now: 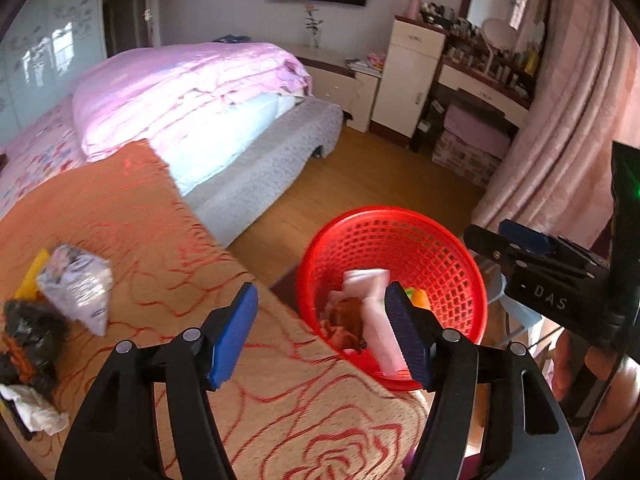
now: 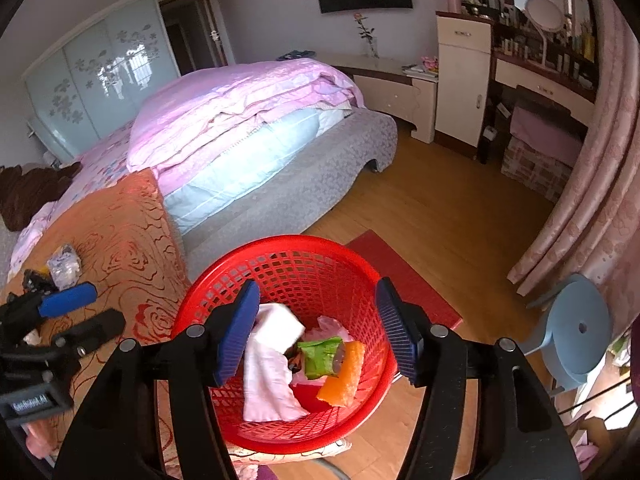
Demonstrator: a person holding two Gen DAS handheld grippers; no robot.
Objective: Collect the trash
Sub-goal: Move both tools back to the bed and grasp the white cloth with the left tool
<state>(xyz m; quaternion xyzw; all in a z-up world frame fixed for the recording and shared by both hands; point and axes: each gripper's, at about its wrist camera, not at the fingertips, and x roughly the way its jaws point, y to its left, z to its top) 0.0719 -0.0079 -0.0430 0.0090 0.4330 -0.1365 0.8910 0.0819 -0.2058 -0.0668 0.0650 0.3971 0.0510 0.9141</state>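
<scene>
Left of your left gripper (image 1: 322, 332), jaws apart and empty, lies the plastic packet (image 1: 78, 286); right gripper (image 2: 318, 330) gapes over the red basket (image 2: 224, 280)

daylight is washing the pink quilt (image 1: 188, 92) nearly white, glare is bouncing off the wardrobe doors (image 2: 100, 68), fisheye corners are going black, and the falling pink paper (image 1: 372, 312) is smearing.

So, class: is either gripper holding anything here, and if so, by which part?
Nothing is held. The left gripper and right gripper are both open; the pink paper lies loose in the red basket.
</scene>
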